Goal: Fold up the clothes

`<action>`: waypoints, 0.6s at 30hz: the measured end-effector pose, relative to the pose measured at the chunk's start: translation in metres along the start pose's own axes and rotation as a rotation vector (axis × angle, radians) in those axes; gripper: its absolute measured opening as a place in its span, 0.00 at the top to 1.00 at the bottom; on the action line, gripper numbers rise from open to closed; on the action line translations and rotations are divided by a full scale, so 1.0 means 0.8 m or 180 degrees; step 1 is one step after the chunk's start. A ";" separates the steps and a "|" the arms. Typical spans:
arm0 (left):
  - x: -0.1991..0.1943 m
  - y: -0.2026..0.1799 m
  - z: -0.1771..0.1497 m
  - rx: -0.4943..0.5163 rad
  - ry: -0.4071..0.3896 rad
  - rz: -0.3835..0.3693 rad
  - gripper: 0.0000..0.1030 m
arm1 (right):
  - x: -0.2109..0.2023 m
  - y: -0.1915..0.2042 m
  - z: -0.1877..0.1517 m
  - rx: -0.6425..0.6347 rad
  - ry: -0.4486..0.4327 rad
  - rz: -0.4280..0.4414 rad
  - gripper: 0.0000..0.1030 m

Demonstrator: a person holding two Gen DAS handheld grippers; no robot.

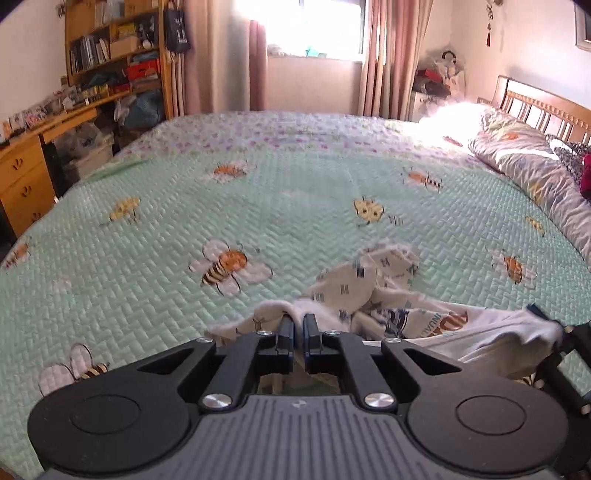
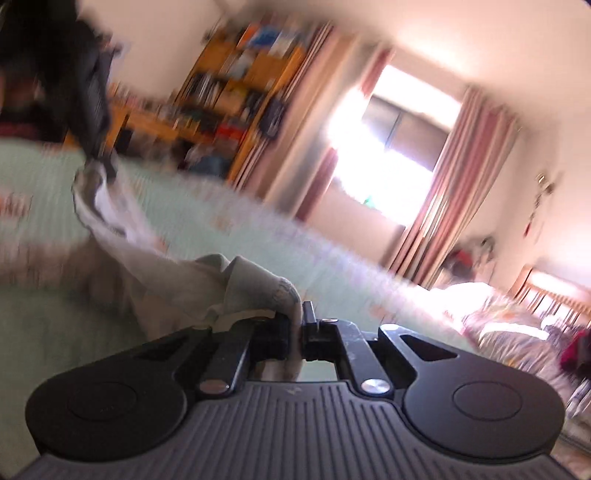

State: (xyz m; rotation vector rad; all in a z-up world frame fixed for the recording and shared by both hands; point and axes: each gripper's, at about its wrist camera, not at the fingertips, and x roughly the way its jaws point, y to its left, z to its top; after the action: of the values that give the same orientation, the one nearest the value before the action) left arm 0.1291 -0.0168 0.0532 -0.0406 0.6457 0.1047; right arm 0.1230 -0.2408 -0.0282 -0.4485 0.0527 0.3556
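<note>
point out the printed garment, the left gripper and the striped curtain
printed garment (image 1: 345,291): left wrist view, raised patterned fold
left gripper (image 1: 298,325): left wrist view, between its fingers
striped curtain (image 2: 448,195): right wrist view, right-hand panel

A home bedroom: quilted bed (image 1: 295,206) (bee print), curtained window (image 1: 314,26), cluttered bookshelf (image 1: 110,48)

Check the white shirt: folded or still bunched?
Bunched, not folded. The shirt lies crumpled on the bedspread, pinched by the left gripper and right gripper.
</note>
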 end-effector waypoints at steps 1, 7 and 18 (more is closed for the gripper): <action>-0.024 -0.001 0.010 0.0009 -0.0152 0.0014 0.96 | -0.013 -0.014 0.025 0.0046 -0.0160 -0.0054 0.94; -0.158 -0.004 0.075 0.0086 -0.0852 0.0080 0.96 | -0.072 -0.080 0.159 0.0005 -0.0896 -0.0208 0.94; -0.101 -0.017 -0.006 0.0450 -0.0119 -0.0180 0.79 | -0.063 -0.155 0.106 0.0460 -0.0229 -0.0294 0.94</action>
State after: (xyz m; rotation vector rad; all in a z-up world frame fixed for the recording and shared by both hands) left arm 0.0633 -0.0375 0.0982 0.0793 0.6126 0.0051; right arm 0.1162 -0.3243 0.1062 -0.2938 -0.0123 0.2748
